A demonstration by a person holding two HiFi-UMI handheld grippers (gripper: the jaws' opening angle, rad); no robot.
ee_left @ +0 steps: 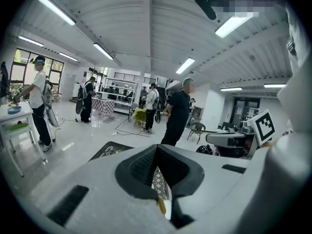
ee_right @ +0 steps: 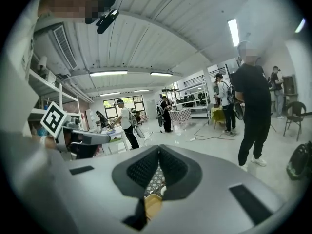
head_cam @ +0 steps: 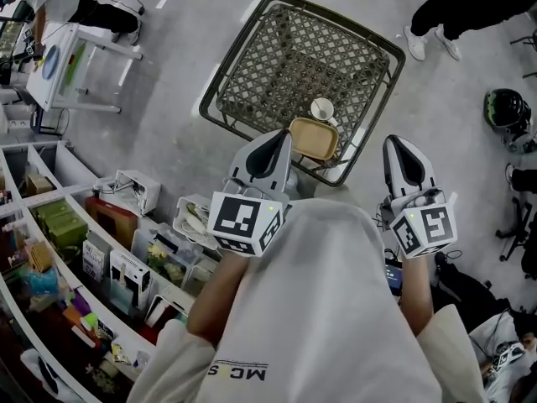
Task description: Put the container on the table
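Note:
A shallow tan container (head_cam: 314, 138) rests on the near edge of a dark lattice-top table (head_cam: 277, 53), with a small white cup (head_cam: 322, 108) just beyond it. My left gripper (head_cam: 279, 141) hovers shut just left of the container, nothing between its jaws. My right gripper (head_cam: 404, 148) is shut and empty too, off the table's right corner. In the left gripper view the left gripper (ee_left: 156, 148) has its pads meeting, with a sliver of the container (ee_left: 161, 206) below. The right gripper view shows the right gripper (ee_right: 159, 149) shut above the container (ee_right: 152, 204).
Shelves packed with boxes (head_cam: 84, 250) run along the left. A white work table (head_cam: 67, 65) stands at the top left. A person's legs (head_cam: 436, 19) are beyond the lattice table, and a helmet (head_cam: 506, 110) lies at the right. Several people stand in the hall (ee_left: 178, 111).

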